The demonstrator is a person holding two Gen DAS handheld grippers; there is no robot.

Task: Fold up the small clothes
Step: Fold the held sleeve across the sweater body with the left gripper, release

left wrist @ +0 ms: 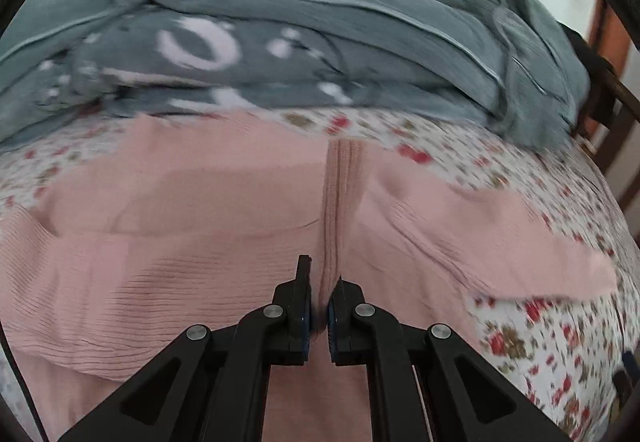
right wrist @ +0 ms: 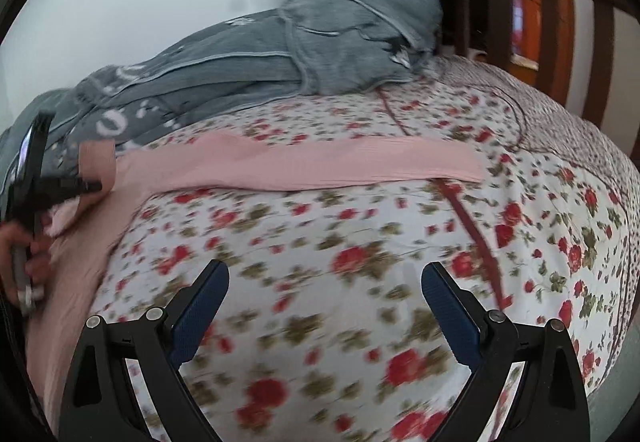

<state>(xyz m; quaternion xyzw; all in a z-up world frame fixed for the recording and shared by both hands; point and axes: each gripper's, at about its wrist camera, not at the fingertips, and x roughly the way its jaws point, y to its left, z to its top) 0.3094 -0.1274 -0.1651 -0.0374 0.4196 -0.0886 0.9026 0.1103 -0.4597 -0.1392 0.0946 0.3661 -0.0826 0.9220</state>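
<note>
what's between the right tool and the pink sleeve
Only bare floral bedsheet, seen in the right wrist view: the open right tool hovers over it, and the pink sleeve lies flat farther ahead.

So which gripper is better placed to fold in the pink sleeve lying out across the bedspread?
Right, probably. The right gripper is open and empty over the bedspread, with the sleeve just ahead. The left gripper is shut on the pink top at its centre seam.

pink garment (left wrist: 168, 234) cut off below, floral bedspread (right wrist: 320, 242) motion-blurred
</note>
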